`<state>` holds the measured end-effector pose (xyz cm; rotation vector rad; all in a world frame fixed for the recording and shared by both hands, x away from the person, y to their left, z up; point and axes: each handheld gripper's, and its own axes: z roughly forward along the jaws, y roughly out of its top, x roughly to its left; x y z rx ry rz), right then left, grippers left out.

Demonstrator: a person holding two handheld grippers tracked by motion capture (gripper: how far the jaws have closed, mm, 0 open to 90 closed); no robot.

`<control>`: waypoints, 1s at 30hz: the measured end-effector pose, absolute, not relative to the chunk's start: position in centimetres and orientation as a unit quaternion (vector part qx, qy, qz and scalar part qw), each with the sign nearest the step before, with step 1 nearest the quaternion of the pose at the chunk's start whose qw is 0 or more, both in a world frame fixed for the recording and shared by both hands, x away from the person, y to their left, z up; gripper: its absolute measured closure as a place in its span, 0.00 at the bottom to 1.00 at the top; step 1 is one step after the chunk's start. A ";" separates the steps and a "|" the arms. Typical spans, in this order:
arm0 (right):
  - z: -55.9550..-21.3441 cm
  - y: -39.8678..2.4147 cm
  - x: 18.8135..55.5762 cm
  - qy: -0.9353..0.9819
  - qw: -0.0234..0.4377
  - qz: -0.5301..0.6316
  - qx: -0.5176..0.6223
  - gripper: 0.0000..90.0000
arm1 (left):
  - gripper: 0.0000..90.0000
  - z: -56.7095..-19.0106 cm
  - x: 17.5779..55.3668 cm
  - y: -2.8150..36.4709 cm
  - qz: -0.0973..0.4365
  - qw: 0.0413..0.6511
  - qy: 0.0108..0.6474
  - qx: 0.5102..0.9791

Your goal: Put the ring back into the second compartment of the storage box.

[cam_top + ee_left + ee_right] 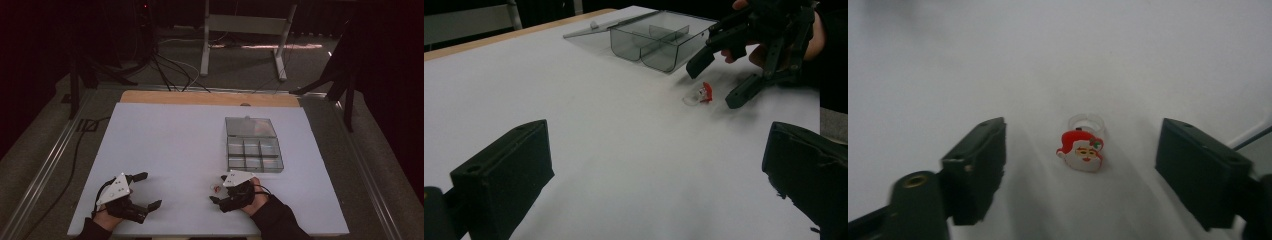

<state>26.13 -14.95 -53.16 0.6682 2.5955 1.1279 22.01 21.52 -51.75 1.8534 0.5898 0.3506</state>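
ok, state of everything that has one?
Box: lid open, laid flat behind it; compartments look empty.
Santa ring: lying on the table, face up, untouched.
Right tool: open, jaws either side of the ring, not gripping.
Left tool: open, nothing between its jaws.

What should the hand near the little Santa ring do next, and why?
Probably ease the right gripper a little further forward and close it on the Santa ring. The ring lies on the white table between the open jaws, untouched by either, so it is lined up but not yet gripped.
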 end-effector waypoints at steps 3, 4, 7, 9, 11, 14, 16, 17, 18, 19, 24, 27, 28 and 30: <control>-53.2 -14.8 26.1 0.889 0.118 0.378 0.228 0.34 | 0.00 -51.8 22.0 21.5 0.148 0.550 0.250 0.783; -53.2 -14.8 26.1 0.890 0.119 0.376 0.229 0.36 | 0.00 -51.8 22.0 21.5 0.148 0.550 0.250 0.783; -53.3 -14.7 26.2 0.891 0.120 0.373 0.229 0.46 | 0.00 -51.7 22.0 21.5 0.147 0.554 0.248 0.781; -53.2 -14.8 26.3 0.891 0.121 0.375 0.227 0.55 | 0.00 -51.7 22.0 21.5 0.148 0.554 0.247 0.781; -53.2 -14.8 26.3 0.891 0.121 0.376 0.225 0.57 | 0.00 -51.7 22.0 21.5 0.147 0.553 0.247 0.782; -53.3 -14.6 26.4 0.894 0.123 0.369 0.224 0.58 | 0.00 -51.7 22.0 21.5 0.148 0.552 0.248 0.782; -53.4 -14.5 26.3 0.895 0.124 0.366 0.222 0.60 | 0.00 -51.7 22.0 21.5 0.148 0.551 0.248 0.783; -53.4 -14.5 26.4 0.895 0.123 0.367 0.224 0.61 | 0.00 -51.8 22.0 21.5 0.148 0.551 0.247 0.783; -53.4 -14.5 26.4 0.895 0.125 0.367 0.223 0.63 | 0.00 -51.8 22.0 21.5 0.148 0.551 0.248 0.783; -53.4 -14.5 26.4 0.895 0.124 0.366 0.223 0.65 | 0.00 -51.8 22.0 21.5 0.148 0.551 0.248 0.783; -53.4 -14.3 26.4 0.897 0.120 0.364 0.218 0.71 | 0.00 -51.8 22.0 21.5 0.148 0.550 0.248 0.783; -53.3 -14.2 26.5 0.898 0.114 0.364 0.219 0.75 | 0.00 -51.8 22.0 21.5 0.148 0.550 0.248 0.783; -53.3 -14.3 26.5 0.898 0.111 0.363 0.223 0.75 | 0.00 -51.8 22.0 21.5 0.148 0.550 0.248 0.784; -53.3 -14.3 26.6 0.897 0.106 0.362 0.230 0.77 | 0.00 -51.8 22.0 21.4 0.148 0.550 0.248 0.783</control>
